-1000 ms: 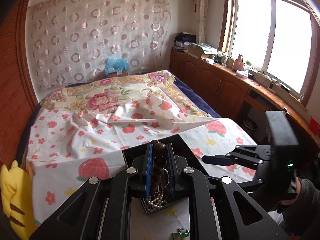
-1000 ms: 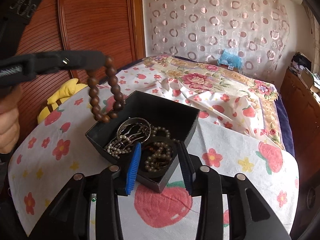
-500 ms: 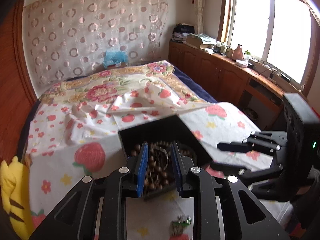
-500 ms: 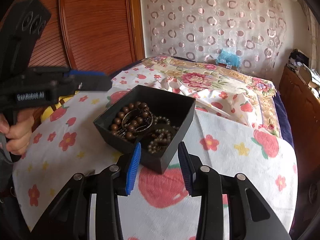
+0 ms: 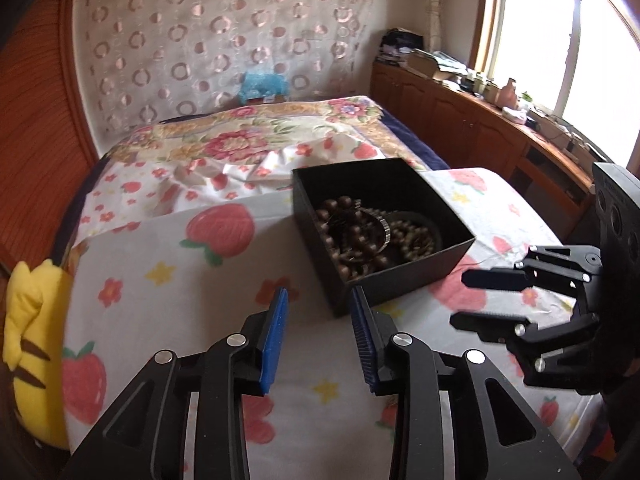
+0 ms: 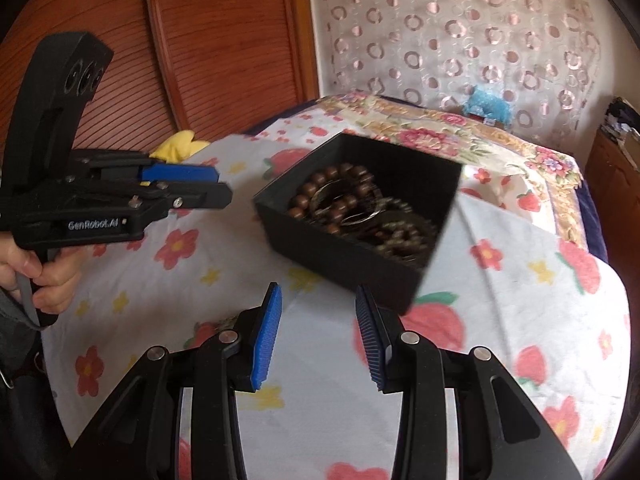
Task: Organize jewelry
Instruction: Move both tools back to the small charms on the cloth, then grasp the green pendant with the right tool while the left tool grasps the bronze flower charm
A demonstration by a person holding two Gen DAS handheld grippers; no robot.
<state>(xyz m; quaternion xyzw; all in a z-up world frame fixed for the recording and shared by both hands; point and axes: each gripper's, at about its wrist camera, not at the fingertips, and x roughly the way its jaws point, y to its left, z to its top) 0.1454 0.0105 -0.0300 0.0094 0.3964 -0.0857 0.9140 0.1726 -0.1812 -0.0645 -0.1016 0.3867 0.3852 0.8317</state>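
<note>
A black open box (image 5: 404,276) stands on the strawberry-print cloth (image 5: 192,280); it also shows in the right wrist view (image 6: 344,258). Inside lie a brown wooden bead bracelet (image 5: 344,224), a silver bangle (image 5: 380,224) and smaller bead strings; the bracelet also shows in the right wrist view (image 6: 324,188). My left gripper (image 5: 320,308) is open and empty, just in front of the box's near corner. My right gripper (image 6: 318,308) is open and empty, near the box's front side. Each gripper appears in the other's view: the right gripper (image 5: 480,300), the left gripper (image 6: 216,188).
A yellow plush toy (image 5: 32,340) lies at the cloth's left edge. A bed with a floral quilt (image 5: 248,136) stretches behind. Wooden cabinets (image 5: 472,128) run under the window on the right. A wooden headboard (image 6: 224,40) stands at the left.
The left gripper, which held the brown bead bracelet above the box, opened and dropped it in, then pulled back to the near corner. The right gripper drew back slightly.
</note>
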